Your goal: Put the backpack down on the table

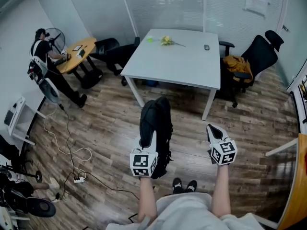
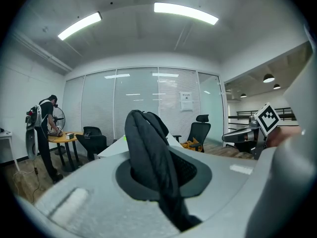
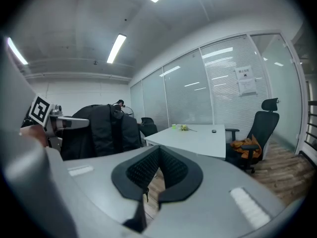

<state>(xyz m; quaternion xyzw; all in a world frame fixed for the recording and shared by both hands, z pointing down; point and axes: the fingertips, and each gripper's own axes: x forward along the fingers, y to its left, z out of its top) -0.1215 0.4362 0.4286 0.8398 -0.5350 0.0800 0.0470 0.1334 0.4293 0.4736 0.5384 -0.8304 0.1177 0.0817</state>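
Observation:
A black backpack (image 1: 156, 123) hangs in the air over the wooden floor, in front of the person's legs and short of the white table (image 1: 177, 66). My left gripper (image 1: 147, 140) is shut on a fold of its black fabric (image 2: 143, 138), which fills the space between the jaws. My right gripper (image 1: 214, 131) is a little to the right of the backpack, apart from it, with the pads (image 3: 171, 170) meeting and nothing between them. From the right gripper view the backpack (image 3: 101, 128) hangs at the left and the table (image 3: 198, 138) lies ahead.
Yellow flowers (image 1: 166, 40) and a small dark object (image 1: 206, 47) lie on the table. A black office chair (image 1: 256, 56) with an orange item (image 1: 236, 63) stands at its right, dark chairs (image 1: 117, 54) at its left. A person (image 1: 48, 56) works at a round wooden table (image 1: 76, 51). Cables (image 1: 76, 176) trail on the floor.

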